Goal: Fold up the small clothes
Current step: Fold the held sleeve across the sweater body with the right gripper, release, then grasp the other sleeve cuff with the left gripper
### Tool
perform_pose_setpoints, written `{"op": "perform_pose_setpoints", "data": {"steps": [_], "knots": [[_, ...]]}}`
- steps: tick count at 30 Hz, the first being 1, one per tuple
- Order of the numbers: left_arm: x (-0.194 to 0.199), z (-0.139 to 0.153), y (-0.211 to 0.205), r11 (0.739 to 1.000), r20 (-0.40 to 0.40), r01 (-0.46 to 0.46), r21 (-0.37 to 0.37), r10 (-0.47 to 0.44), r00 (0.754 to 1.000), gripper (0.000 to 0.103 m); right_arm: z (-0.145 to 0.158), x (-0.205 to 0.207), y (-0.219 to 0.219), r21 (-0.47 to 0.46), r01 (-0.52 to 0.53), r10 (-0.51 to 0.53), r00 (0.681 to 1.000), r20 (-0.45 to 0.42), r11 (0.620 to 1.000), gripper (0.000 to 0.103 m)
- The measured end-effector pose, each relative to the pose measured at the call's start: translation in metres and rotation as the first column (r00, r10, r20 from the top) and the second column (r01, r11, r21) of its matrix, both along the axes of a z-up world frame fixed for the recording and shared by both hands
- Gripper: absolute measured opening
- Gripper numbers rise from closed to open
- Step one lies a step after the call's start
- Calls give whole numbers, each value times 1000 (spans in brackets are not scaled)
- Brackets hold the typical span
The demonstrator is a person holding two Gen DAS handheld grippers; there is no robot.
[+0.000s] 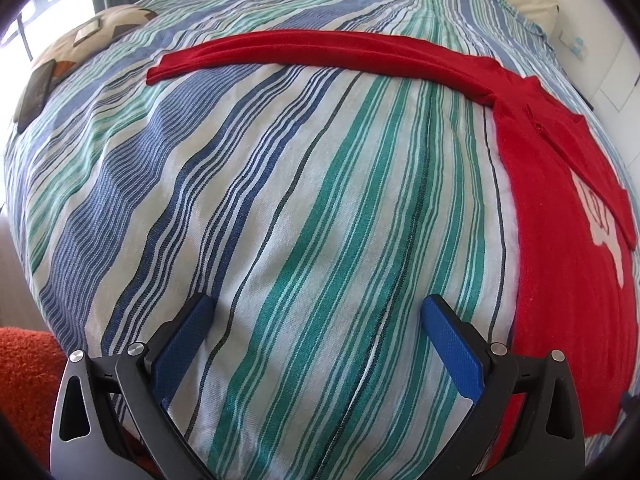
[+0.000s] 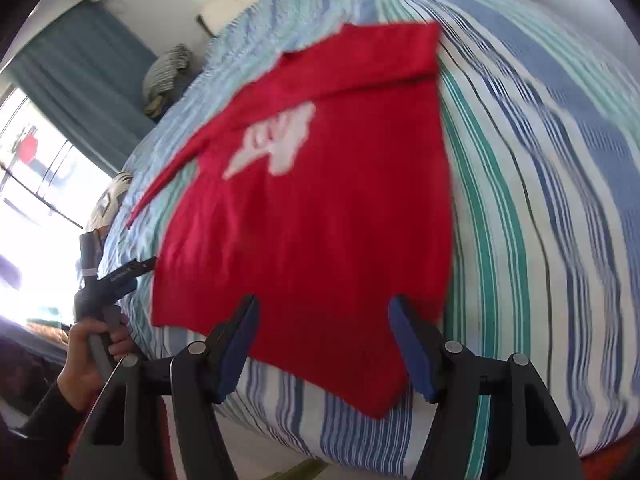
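Note:
A small red long-sleeved shirt with a white print lies flat on the striped bedspread. In the left wrist view its body fills the right side and one sleeve stretches out to the left. My right gripper is open, its blue pads just above the shirt's near hem, with red cloth seen between them but not pinched. My left gripper stands open over bare bedspread, left of the shirt. It also shows in the right wrist view, held by a hand.
A patterned cushion lies at the bed's far left and a beige pillow at the far right. Orange fabric shows beside the near left edge. A striped bundle sits by the blue curtain and bright window.

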State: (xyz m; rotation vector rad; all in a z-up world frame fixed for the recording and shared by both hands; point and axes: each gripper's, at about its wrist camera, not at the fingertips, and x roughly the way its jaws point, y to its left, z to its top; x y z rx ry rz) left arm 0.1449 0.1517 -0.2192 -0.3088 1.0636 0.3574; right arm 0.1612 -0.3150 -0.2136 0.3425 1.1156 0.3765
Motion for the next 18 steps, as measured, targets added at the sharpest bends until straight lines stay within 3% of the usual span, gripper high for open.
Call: {"op": "perform_pose_setpoints", "data": {"steps": [3, 7, 10, 13, 16, 18], "knots": [[-3, 0, 0, 1000, 7, 11, 5, -11, 1000, 103, 7, -22, -10, 17, 83, -84, 994, 63, 996, 62], [-4, 1, 1, 1000, 9, 14, -6, -14, 1000, 103, 52, -28, -5, -31, 79, -67, 959, 276, 996, 69], [-7, 5, 2, 1000, 5, 11, -21, -11, 1000, 103, 53, -26, -2, -48, 86, -69, 955, 287, 995, 71], [-14, 15, 7, 994, 34, 20, -106, -16, 999, 102, 41, -27, 0, -37, 80, -69, 968, 240, 996, 71], [-21, 35, 26, 961, 144, 29, -276, 11, 990, 102, 42, -28, 1, -46, 79, -65, 966, 250, 996, 71], [-15, 52, 48, 943, 210, -6, -333, 81, 974, 102, 45, -29, 1, -49, 84, -68, 961, 268, 995, 71]]}}
